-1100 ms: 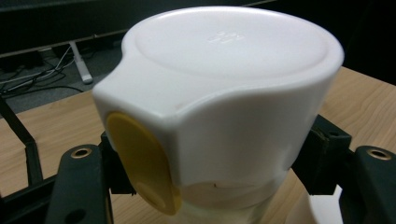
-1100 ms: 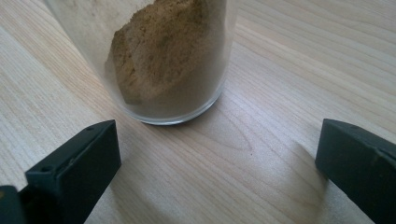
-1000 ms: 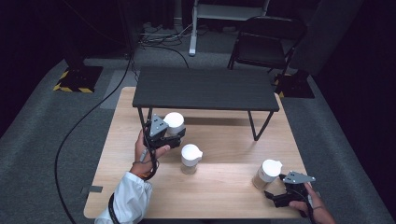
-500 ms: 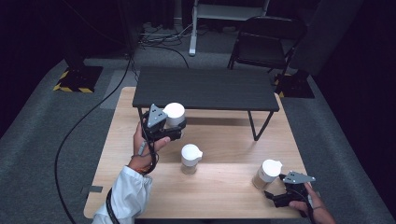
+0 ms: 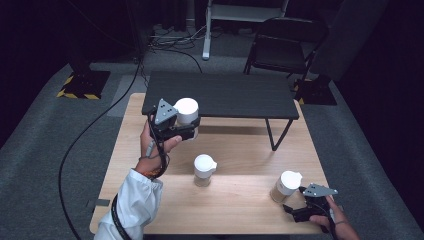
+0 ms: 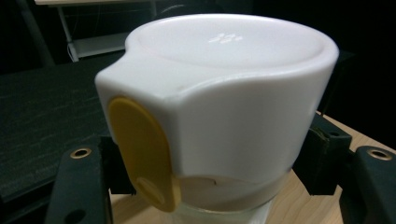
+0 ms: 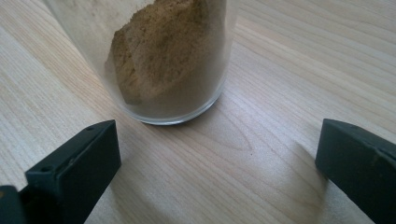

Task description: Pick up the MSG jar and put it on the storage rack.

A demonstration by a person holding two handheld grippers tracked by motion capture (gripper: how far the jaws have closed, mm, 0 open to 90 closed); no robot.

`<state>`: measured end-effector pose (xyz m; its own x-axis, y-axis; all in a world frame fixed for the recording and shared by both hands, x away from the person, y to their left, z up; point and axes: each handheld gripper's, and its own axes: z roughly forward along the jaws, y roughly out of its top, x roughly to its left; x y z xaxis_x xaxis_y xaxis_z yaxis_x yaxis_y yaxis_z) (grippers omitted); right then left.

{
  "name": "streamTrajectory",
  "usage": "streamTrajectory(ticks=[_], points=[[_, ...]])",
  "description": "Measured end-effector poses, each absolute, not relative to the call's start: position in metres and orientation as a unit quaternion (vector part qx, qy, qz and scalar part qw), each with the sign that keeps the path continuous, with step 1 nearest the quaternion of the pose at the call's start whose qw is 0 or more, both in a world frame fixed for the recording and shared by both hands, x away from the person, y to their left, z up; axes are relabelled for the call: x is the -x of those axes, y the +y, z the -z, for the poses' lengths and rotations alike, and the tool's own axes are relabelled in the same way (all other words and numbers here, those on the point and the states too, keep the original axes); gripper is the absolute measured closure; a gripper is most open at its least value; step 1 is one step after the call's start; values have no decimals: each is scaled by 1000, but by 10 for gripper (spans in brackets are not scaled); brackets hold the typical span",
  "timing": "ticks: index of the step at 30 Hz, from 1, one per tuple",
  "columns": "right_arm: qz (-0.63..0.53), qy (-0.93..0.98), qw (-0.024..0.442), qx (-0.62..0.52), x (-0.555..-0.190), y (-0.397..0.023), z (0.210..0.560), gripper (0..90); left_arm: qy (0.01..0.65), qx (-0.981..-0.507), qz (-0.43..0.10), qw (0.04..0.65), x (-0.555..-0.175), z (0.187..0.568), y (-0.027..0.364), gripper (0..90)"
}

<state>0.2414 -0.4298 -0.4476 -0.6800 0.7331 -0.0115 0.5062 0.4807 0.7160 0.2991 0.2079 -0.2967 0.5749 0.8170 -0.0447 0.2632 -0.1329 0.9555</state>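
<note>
My left gripper is shut on a glass jar with a white lid, held up in the air near the front edge of the low black table. Close up, that lid has a yellow flip tab, and a black jaw presses on each side of the jar. A second white-lidded jar stands mid-table on the wooden top. A third jar, part full of brown powder, stands at the front right. My right gripper rests just before it, jaws open and apart from the glass.
The low black table stands across the back of the wooden top on thin legs. A black cable trails over the grey floor at the left. A dark chair stands behind the tables.
The left gripper has lifted its jar upward, from near the wooden top to the height of the black table. The right gripper and the other two jars have stayed put.
</note>
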Motion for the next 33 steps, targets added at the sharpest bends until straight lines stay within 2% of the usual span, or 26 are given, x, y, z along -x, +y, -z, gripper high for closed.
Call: streamTrajectory(ticks=[19,33], points=[[-354,845,160,-367,-241,-430,448,0,387,-696,-267,542,-315,265,208,294],[-354,845,160,-367,-241,-430,448,0,406,-682,-281,539,-343,260,205,293]])
